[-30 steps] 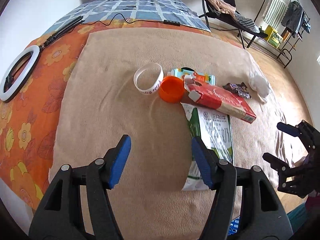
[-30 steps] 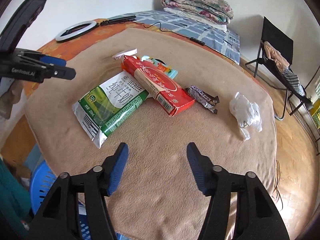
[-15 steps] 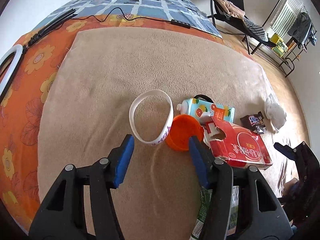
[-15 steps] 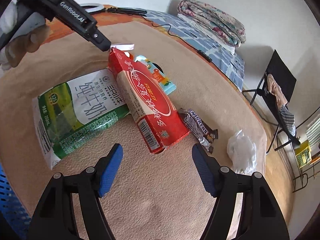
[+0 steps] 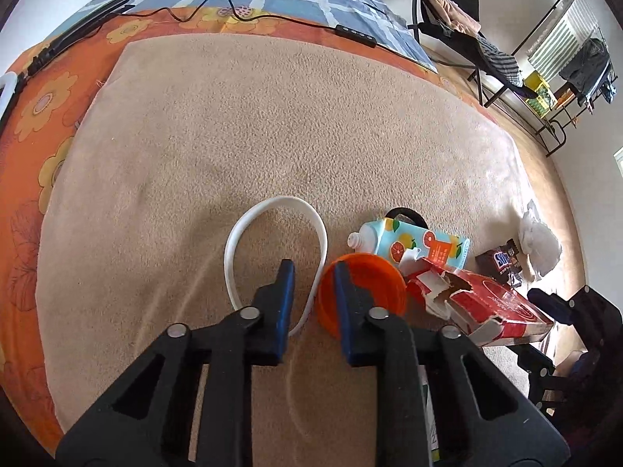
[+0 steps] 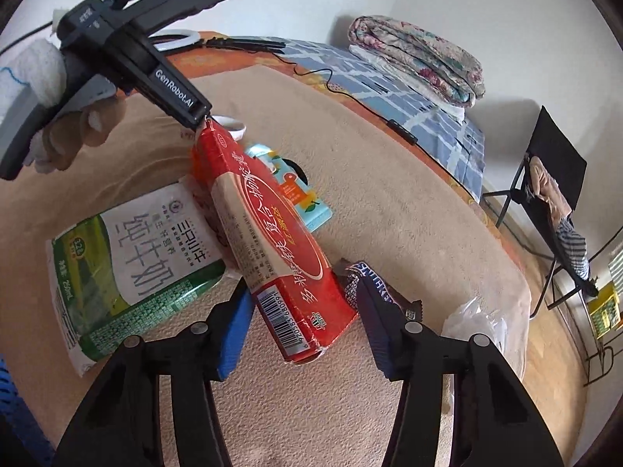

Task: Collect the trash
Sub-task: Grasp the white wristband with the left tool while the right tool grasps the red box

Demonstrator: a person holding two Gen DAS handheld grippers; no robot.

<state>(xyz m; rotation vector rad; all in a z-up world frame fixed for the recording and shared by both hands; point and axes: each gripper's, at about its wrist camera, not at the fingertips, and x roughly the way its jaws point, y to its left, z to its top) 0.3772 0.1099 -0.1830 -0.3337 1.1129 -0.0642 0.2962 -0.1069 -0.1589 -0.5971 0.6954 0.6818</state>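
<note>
Trash lies on a tan blanket (image 5: pixel 272 116). My left gripper (image 5: pixel 311 268) has its jaws narrowed around the near right rim of a white ring (image 5: pixel 241 229); its right finger overlaps an orange cup (image 5: pixel 373 280). I cannot tell if it grips. My right gripper (image 6: pixel 303 303) is open, its fingers on either side of the near end of a torn red carton (image 6: pixel 272 233), also in the left wrist view (image 5: pixel 486 307). Beside it lie a green milk pouch (image 6: pixel 132 257), a juice pouch (image 5: pixel 420 243) and a Snickers wrapper (image 6: pixel 373 280).
A crumpled clear plastic bag (image 5: pixel 539 237) lies at the blanket's right edge. An orange flowered sheet (image 5: pixel 39 116) and a cable (image 5: pixel 241 19) lie beyond. A black chair (image 6: pixel 553 179) with clothes stands on the wooden floor. Something blue (image 6: pixel 15 408) shows at the lower left.
My left gripper moved forward to the white ring and its jaws narrowed around the ring's rim. My right gripper moved forward until its open fingers flank the red carton's end.
</note>
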